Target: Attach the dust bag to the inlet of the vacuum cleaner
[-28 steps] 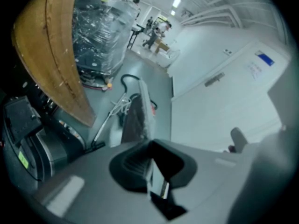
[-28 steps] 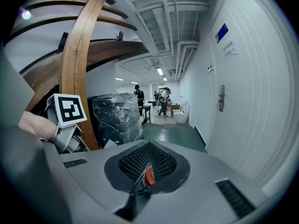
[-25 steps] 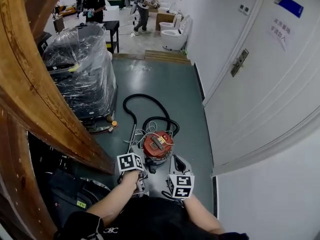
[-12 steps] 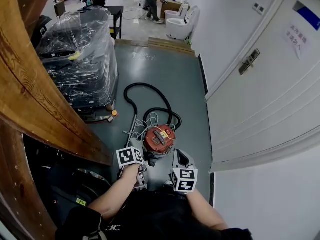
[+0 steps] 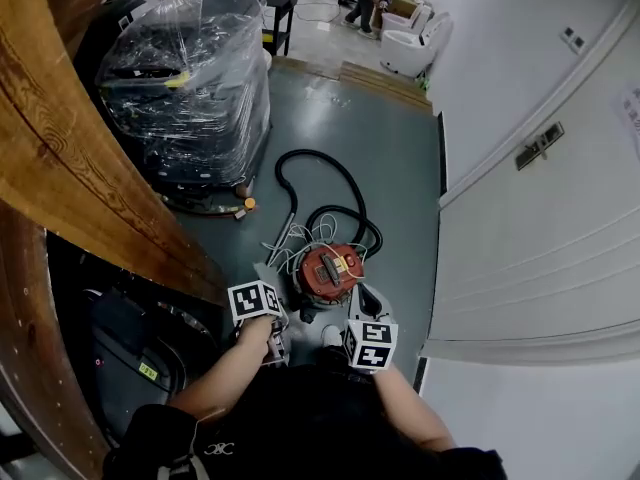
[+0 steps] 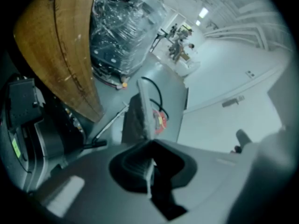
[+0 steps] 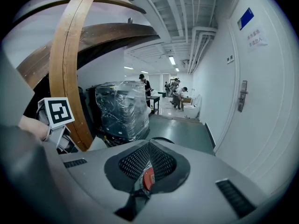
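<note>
The red vacuum cleaner stands on the grey floor, its black hose looping behind it. My left gripper is just left of the vacuum, shut on the edge of a flat grey dust bag with a pale rim. In the left gripper view the bag rises out of the left gripper towards the vacuum. My right gripper hangs at the vacuum's near right, shut and holding nothing. In the right gripper view the red vacuum shows below the right gripper.
A plastic-wrapped machine stands at the back left. A curved wooden beam and dark equipment fill the left. A white wall with a door runs along the right. White cable lies by the vacuum. People work far down the corridor.
Both grippers have sunk a little and shifted along the floor beside the vacuum. The head view has tilted, so the room has slid in the picture. Neither gripper's jaws have moved.
</note>
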The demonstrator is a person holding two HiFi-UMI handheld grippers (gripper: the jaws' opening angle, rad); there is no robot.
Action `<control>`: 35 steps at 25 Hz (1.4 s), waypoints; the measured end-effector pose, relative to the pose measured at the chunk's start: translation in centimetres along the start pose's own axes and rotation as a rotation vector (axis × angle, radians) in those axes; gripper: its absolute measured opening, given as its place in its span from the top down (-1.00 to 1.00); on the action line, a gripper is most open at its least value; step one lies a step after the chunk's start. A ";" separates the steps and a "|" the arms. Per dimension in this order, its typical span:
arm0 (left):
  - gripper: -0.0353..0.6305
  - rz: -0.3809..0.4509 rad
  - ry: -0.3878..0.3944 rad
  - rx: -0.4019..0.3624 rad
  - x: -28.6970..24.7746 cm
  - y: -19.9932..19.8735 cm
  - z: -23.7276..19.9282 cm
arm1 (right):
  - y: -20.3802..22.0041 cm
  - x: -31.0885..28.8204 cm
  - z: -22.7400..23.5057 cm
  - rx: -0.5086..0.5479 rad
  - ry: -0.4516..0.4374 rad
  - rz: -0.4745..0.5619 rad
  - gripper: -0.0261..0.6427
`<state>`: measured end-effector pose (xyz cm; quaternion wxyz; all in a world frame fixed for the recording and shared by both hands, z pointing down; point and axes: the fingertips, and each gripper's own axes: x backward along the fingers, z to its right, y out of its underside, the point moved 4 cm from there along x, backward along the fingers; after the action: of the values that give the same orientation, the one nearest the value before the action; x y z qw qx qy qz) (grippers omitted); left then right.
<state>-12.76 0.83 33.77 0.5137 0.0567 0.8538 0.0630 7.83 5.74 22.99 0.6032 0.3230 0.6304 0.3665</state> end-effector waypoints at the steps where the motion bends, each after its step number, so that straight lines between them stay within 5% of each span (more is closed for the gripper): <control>1: 0.82 0.010 -0.010 0.006 0.0 0.1 0.3 | 0.1 -0.4 0.7 0.003 -0.011 -0.010 0.93; 11: 0.83 0.041 -0.133 0.086 -3.9 3.4 0.8 | 3.8 -6.3 4.3 0.029 -0.145 -0.132 0.93; 21: 0.83 0.080 -0.268 0.183 -10.9 7.9 -3.0 | 9.7 -12.8 3.0 0.157 -0.363 -0.219 0.93; 35: 0.83 0.064 -0.329 0.171 -23.8 7.8 -9.4 | 20.5 -22.1 3.1 0.164 -0.359 -0.305 0.93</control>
<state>-9.70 4.23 60.15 0.6375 0.1367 0.7582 -0.0038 11.57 -2.12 52.05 0.7256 0.3320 0.5823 0.1557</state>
